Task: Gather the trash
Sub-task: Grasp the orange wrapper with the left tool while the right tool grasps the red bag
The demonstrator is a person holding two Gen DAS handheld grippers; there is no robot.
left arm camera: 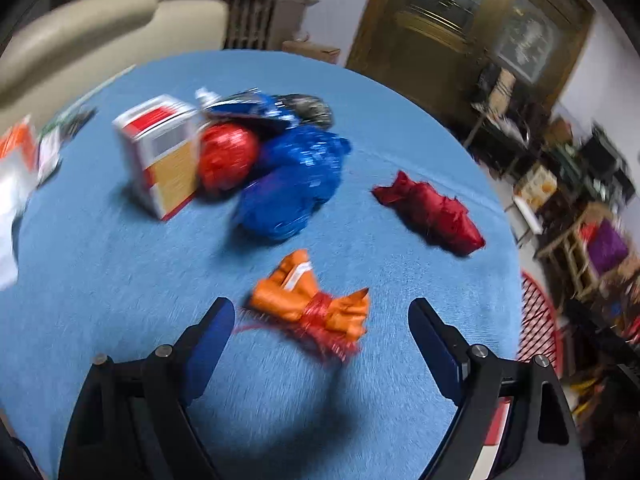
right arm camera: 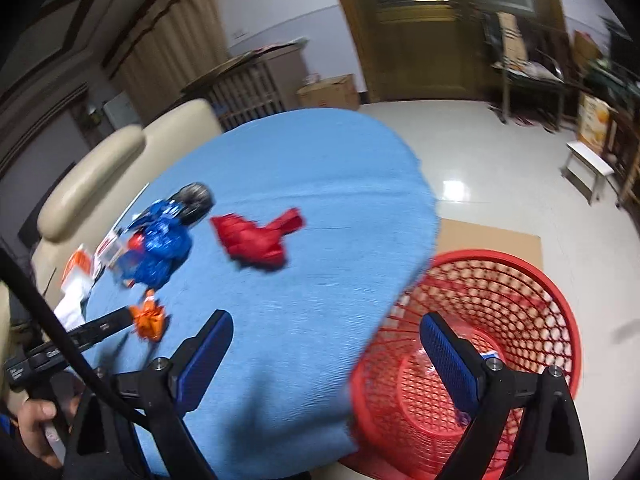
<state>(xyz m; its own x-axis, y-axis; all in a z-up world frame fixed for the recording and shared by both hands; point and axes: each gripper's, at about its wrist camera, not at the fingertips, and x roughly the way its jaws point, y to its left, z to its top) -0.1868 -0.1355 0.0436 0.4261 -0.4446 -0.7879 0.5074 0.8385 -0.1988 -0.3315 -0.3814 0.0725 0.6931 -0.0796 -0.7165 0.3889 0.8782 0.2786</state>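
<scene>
Crumpled trash lies on a blue tablecloth. An orange wrapper sits just ahead of my open left gripper, between the lines of its fingers but untouched. Farther off are a dark red wrapper, a shiny blue wrapper, a red ball of foil and a red-and-white carton. My right gripper hangs open and empty over the table's edge, above a red mesh basket. From there the dark red wrapper, the orange wrapper and the left gripper's finger show.
White and orange paper packets lie at the table's left edge. A beige sofa stands behind the table. The basket stands on cardboard on a white tiled floor. A hand holds the left gripper's handle. Furniture clutters the far right.
</scene>
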